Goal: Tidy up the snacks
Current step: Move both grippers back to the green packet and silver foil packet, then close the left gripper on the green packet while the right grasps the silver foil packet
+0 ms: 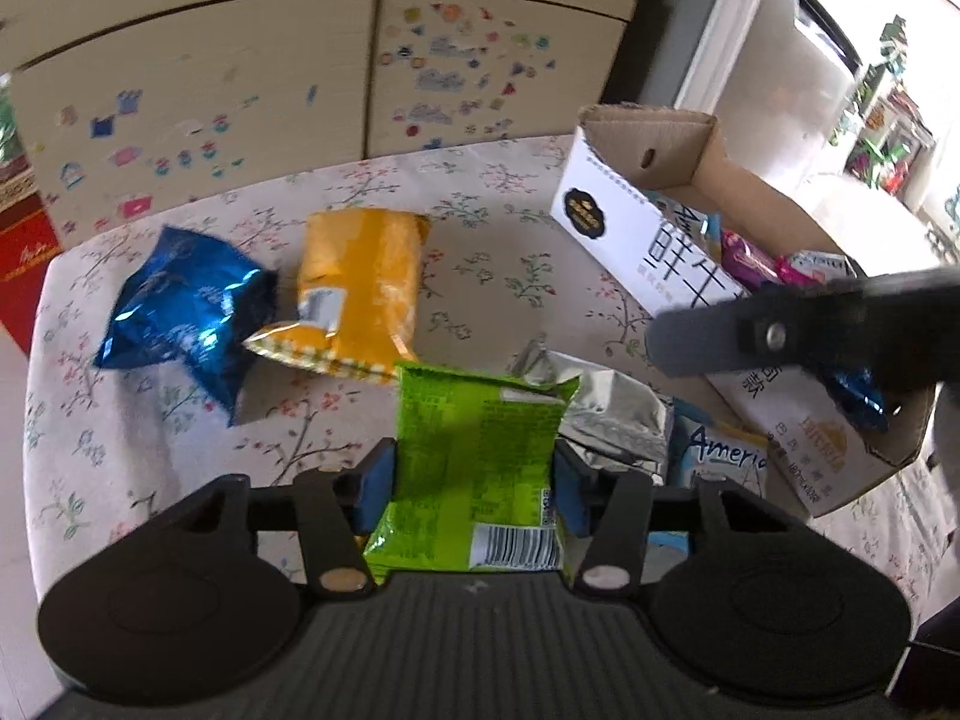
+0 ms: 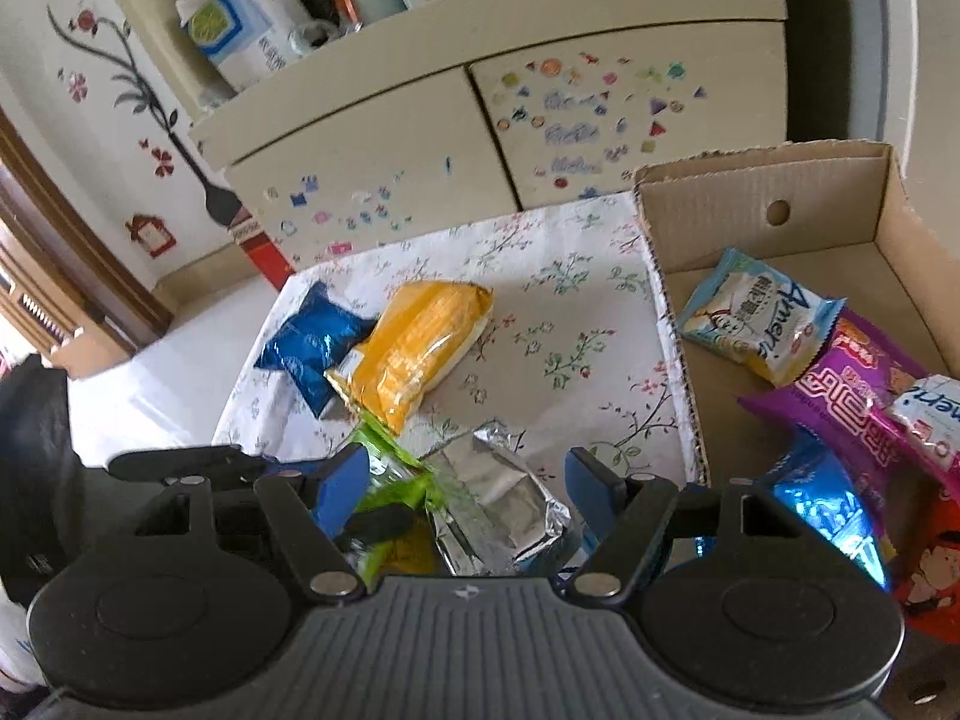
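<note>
My left gripper (image 1: 473,492) is shut on a green snack packet (image 1: 474,438), its blue pads pressing both sides, just above the floral tablecloth (image 1: 510,252). A silver foil packet (image 1: 618,420) lies right beside it. My right gripper (image 2: 467,492) hangs open over that silver packet (image 2: 498,498), with its pads apart from the foil. The green packet (image 2: 390,480) shows at its left pad. A blue foil packet (image 1: 180,318) and a yellow packet (image 1: 360,282) lie further back on the cloth. An open cardboard box (image 2: 750,204) stands at the right.
The box holds a light blue packet (image 2: 756,312), a purple packet (image 2: 840,396) and a shiny blue packet (image 2: 822,510). Another light blue packet (image 1: 720,450) lies against the box's outer wall. A sticker-covered cabinet (image 1: 240,90) stands behind the table. The table's edge drops off at the left.
</note>
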Available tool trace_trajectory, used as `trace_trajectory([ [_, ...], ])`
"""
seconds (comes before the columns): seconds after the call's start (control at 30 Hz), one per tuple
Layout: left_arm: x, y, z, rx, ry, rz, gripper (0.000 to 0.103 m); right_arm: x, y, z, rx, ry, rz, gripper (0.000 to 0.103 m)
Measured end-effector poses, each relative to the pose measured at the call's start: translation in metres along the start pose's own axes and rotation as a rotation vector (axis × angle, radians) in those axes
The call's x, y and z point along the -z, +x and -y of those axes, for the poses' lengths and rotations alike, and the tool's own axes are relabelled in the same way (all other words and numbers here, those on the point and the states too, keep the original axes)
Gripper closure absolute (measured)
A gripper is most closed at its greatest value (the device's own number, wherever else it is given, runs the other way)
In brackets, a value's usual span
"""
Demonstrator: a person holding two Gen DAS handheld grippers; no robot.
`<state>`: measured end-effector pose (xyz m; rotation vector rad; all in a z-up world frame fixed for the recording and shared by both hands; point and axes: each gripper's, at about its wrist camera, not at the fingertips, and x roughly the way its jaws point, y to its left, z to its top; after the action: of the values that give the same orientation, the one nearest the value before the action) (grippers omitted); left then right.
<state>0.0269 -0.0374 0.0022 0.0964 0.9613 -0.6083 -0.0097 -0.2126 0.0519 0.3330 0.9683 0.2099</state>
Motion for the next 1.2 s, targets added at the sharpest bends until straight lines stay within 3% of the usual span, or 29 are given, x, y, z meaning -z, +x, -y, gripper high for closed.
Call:
trace_trajectory([
  [0.3, 0.005, -0.02, -0.036, -0.049, -0.122, 0.021, 0.052, 0.007, 0.024, -0.013, 0.025, -0.103, -0.071, 0.025],
  [0.77, 0.008, -0.03, -0.043, -0.047, -0.148, 0.042, 0.052, 0.017, 0.06, -0.029, 0.166, -0.307, -0.138, 0.025],
  [0.97, 0.007, -0.031, -0.043, -0.055, -0.143, 0.046, 0.052, 0.021, 0.072, -0.027, 0.193, -0.304, -0.157, 0.026],
  [1.1, 0.007, -0.032, -0.045, -0.067, -0.153, 0.051, 0.052, 0.023, 0.07, -0.032, 0.195, -0.312, -0.148, 0.037],
  [1.2, 0.006, -0.034, -0.045, -0.077, -0.164, 0.063, 0.052, 0.024, 0.068, -0.033, 0.184, -0.295, -0.144, 0.037],
])
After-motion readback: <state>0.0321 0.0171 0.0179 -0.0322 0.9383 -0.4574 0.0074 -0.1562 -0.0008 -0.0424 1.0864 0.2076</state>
